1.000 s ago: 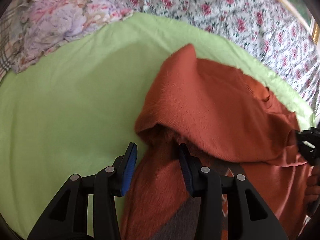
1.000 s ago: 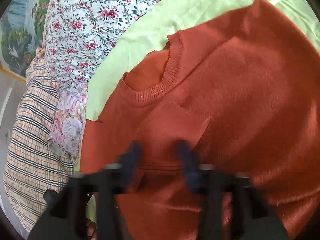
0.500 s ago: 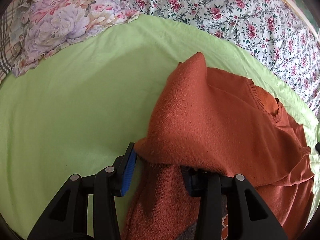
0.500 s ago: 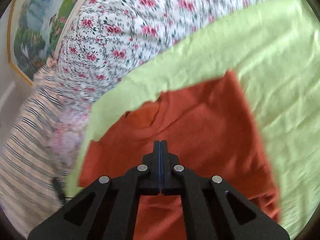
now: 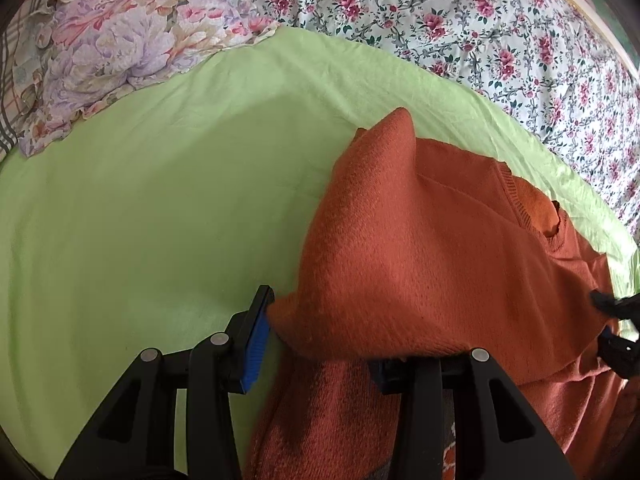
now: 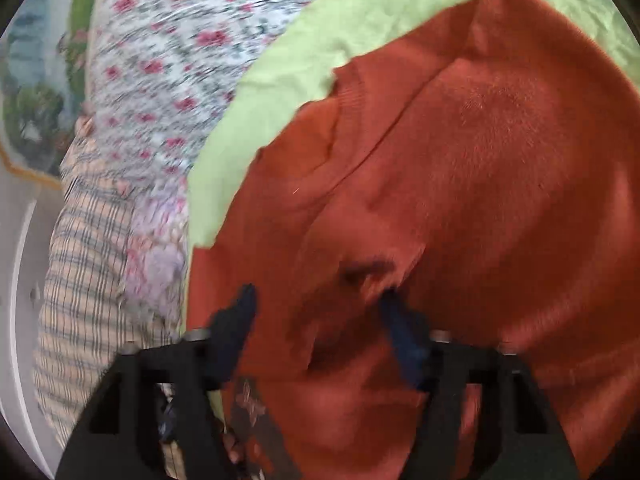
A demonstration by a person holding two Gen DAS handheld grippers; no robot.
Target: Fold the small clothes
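An orange knit sweater (image 5: 432, 264) lies on a light green sheet (image 5: 160, 208), its near part folded over in a raised hump. My left gripper (image 5: 320, 344) is open at the folded edge, and the cloth drapes over its right finger. In the right wrist view the sweater (image 6: 480, 168) fills the frame, ribbed collar (image 6: 352, 92) toward the top. My right gripper (image 6: 320, 320) is open just over the sweater, holding nothing; the view is blurred. The right gripper also shows at the right edge of the left wrist view (image 5: 616, 320).
A floral quilt (image 5: 460, 20) lies beyond the green sheet. A pastel flowered pillow (image 5: 120, 44) sits at the far left, with plaid bedding (image 6: 88, 280) beside it. The green sheet stretches bare to the left of the sweater.
My right gripper was shut half a second ago and is now open, low over the sweater. The sweater's fold has come down over my left gripper's right finger.
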